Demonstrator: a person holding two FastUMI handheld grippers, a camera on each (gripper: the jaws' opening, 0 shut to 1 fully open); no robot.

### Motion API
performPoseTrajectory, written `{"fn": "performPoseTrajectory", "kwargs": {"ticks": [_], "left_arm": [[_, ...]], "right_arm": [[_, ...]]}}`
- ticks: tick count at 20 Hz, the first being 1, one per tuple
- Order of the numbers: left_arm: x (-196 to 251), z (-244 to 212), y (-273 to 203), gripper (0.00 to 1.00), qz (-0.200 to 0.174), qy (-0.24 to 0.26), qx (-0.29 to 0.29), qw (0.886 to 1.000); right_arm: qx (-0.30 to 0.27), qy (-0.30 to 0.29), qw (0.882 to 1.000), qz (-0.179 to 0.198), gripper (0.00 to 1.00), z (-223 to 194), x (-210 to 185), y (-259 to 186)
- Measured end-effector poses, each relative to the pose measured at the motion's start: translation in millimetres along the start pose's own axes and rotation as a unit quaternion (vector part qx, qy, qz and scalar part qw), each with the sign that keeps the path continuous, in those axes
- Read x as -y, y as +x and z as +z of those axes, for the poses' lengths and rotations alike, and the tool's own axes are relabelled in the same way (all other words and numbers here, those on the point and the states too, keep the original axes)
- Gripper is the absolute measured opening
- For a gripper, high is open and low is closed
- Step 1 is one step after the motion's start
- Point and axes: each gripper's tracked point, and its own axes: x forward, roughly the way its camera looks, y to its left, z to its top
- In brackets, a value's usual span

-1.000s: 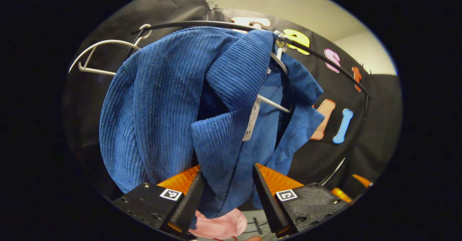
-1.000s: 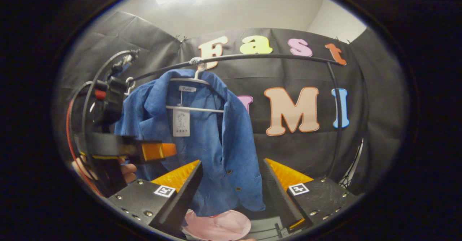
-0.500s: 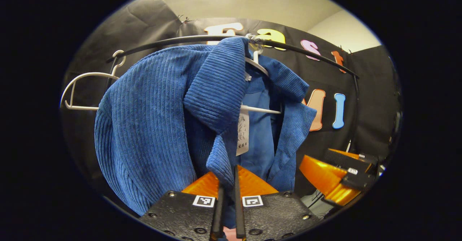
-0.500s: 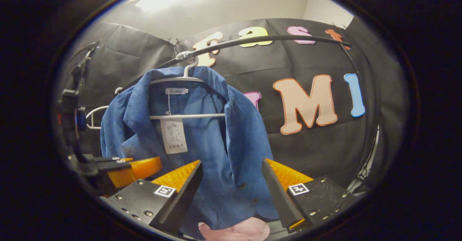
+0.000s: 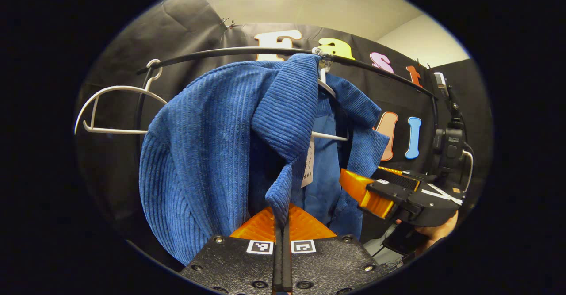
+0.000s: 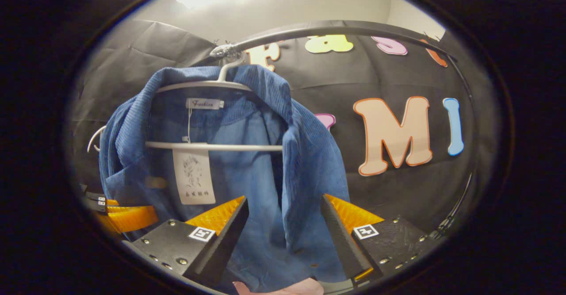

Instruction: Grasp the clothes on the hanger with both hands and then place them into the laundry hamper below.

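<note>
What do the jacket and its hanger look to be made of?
Jacket: blue corduroy, judging by its raised parallel ribs and matte nap. Hanger: smooth thin white rod, likely plastic or coated wire; the look leaves it open.

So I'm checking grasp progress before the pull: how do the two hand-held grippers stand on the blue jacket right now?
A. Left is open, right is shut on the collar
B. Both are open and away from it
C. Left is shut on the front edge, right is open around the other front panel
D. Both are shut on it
C: the left hand-held gripper pinches the blue jacket at its front edge, while the right hand-held gripper has its fingers spread with the other front panel between them.
</note>
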Motion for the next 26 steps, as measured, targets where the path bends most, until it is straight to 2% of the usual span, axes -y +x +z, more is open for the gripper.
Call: {"fn": "performPoseTrajectory", "kwargs": {"ticks": [2,4,6,7,8,9,10,12,14,15,16,17,18,20,22,23,26], "left_arm": [[11,7,-6,0.00,-0.026,-0.014,-0.007,1.000],[17,11,-15,0.01,-0.045,-0.015,-0.016,0.999],[22,20,-31,0.00,-0.064,-0.015,-0.011,0.998],[20,27,-39,0.00,-0.069,-0.012,-0.005,0.998],[19,33,-48,0.01,-0.075,-0.010,-0.001,0.997],[17,40,-56,0.00,-0.084,-0.010,0.000,0.996],[13,43,-64,0.00,-0.087,-0.013,0.000,0.996],[0,54,-81,0.00,-0.093,-0.014,0.000,0.996],[-24,61,-92,0.03,-0.072,0.004,0.014,0.997],[-40,65,-98,0.01,-0.057,0.025,0.025,0.998],[-50,73,-107,0.04,-0.052,0.033,0.039,0.997],[-52,75,-115,0.03,-0.061,0.033,0.040,0.997],[-53,76,-120,0.02,-0.068,0.036,0.041,0.996],[-70,85,-119,0.01,-0.059,0.055,0.048,0.996],[-83,88,-114,0.00,-0.049,0.063,0.044,0.996],[-90,93,-110,0.00,-0.041,0.061,0.044,0.996],[-114,117,-100,0.01,-0.010,0.069,0.055,0.996]], "right_arm": [[0.001,0.015,1.000,-0.013,0.72,11,9,13],[-0.023,0.047,0.998,-0.032,0.48,6,20,21],[-0.033,0.070,0.997,-0.027,0.04,6,19,25],[-0.038,0.059,0.997,-0.012,0.01,4,10,15],[-0.043,0.031,0.998,-0.015,0.00,0,9,9],[-0.033,0.008,0.999,-0.038,0.05,4,18,7],[-0.027,0.004,0.998,-0.050,0.00,8,22,1],[-0.021,0.004,0.998,-0.067,0.00,17,21,-5],[-0.014,-0.007,0.997,-0.080,0.00,29,27,-11],[-0.014,-0.019,0.996,-0.084,0.00,33,29,-12],[-0.014,-0.031,0.995,-0.094,0.05,38,36,-13],[-0.011,-0.036,0.994,-0.104,0.00,43,42,-14],[-0.009,-0.042,0.993,-0.114,0.00,45,48,-17],[0.004,-0.043,0.990,-0.137,0.00,55,60,-25],[0.016,-0.031,0.990,-0.140,0.04,64,59,-24],[0.022,-0.031,0.989,-0.142,0.00,69,60,-23],[0.036,-0.050,0.986,-0.155,0.00,80,64,-19]]}}
